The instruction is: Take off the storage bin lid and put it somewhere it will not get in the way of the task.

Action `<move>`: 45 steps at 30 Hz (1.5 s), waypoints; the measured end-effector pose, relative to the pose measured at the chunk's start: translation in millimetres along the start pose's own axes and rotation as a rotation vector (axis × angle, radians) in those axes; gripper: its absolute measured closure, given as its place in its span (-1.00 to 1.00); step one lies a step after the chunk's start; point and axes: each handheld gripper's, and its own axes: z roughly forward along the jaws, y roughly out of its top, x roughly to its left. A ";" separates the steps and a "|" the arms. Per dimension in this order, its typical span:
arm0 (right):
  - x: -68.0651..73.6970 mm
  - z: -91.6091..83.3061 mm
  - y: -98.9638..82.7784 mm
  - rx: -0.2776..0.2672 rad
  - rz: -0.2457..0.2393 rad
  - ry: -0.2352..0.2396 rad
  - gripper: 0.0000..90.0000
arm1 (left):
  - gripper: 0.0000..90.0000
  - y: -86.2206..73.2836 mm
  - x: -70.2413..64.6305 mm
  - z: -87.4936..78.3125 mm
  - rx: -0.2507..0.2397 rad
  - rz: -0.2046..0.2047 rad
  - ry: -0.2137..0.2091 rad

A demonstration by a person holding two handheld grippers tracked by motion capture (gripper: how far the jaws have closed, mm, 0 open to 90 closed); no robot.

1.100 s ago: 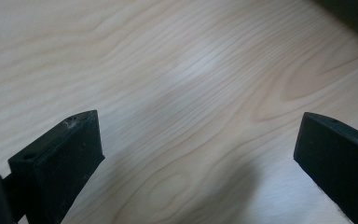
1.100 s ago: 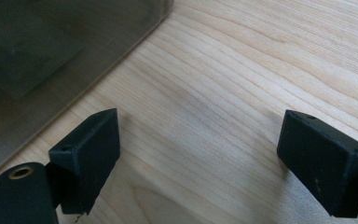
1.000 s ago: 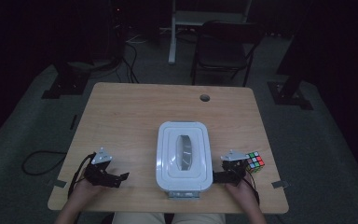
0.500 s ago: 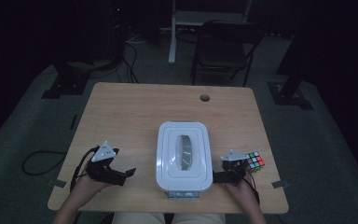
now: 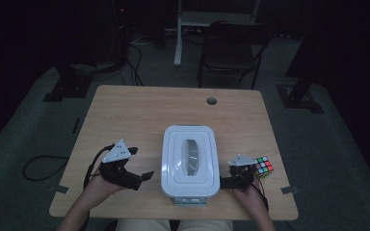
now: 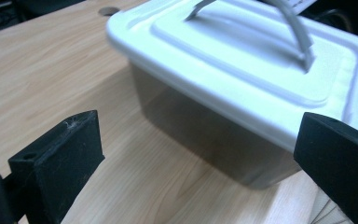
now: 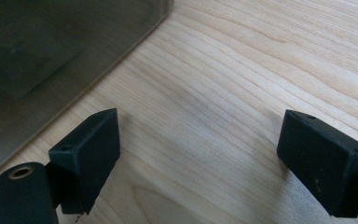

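Note:
A storage box with a white lid (image 5: 190, 161) and smoky clear walls stands at the table's front middle. Its pale handle (image 6: 299, 32) arches over the lid (image 6: 242, 60). My left gripper (image 5: 141, 163) hovers just left of the box, open wide, nothing between its jaws. In the left gripper view (image 6: 203, 140) the jaws frame the box's near corner. My right gripper (image 5: 226, 174) rests low beside the box's right front corner, open and empty. The right gripper view (image 7: 198, 144) looks down on bare wood, with the box's dark wall (image 7: 42, 56) at upper left. A Rubik's cube (image 5: 263, 167) lies just right of that hand.
The wooden table (image 5: 139, 115) has a cable hole (image 5: 211, 101) near its far edge. A dark chair (image 5: 231, 43) and stand legs sit on the floor beyond. Cables (image 5: 41, 166) lie on the floor at left.
My left gripper has lifted and moved right toward the box. The right gripper, box and cube have stayed put.

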 end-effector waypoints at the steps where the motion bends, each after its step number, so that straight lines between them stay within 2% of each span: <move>1: 0.0 0.0 0.0 0.000 0.000 0.000 -0.71 | -0.96 3.7 -2.6 2.1 -0.001 0.011 -0.012; 5: 0.0 0.0 0.0 0.000 0.000 0.000 -0.71 | -0.96 13.9 -7.7 10.0 -0.010 0.017 -0.054; 10: 0.0 0.0 0.0 0.000 0.000 0.000 -0.71 | -0.96 22.9 -15.2 23.1 -0.002 0.038 -0.083; 20: 0.0 -0.1 0.0 0.001 0.000 0.000 -0.71 | -0.96 34.3 -29.9 49.8 0.007 0.047 -0.148; 22: 0.0 -0.1 0.0 0.000 0.000 0.000 -0.71 | -0.96 36.9 -32.6 54.2 0.013 0.061 -0.161; 24: 0.0 0.0 0.0 0.000 0.000 0.000 -0.71 | -0.96 39.1 -34.3 59.6 0.017 0.054 -0.184; 26: 0.0 0.0 0.0 0.000 0.000 0.000 -0.71 | -0.96 41.4 -36.4 64.7 0.024 0.063 -0.178; 32: 0.0 -0.1 0.0 0.001 0.000 0.000 -0.71 | -0.96 49.7 -39.9 76.4 0.048 0.077 -0.196; 38: 0.0 -0.1 0.0 0.001 -0.001 0.000 -0.71 | -0.96 55.5 -39.7 85.9 0.073 0.065 -0.198; 45: 0.0 -0.1 0.0 0.001 -0.001 0.000 -0.71 | -0.91 62.9 -45.6 92.7 0.084 0.078 -0.213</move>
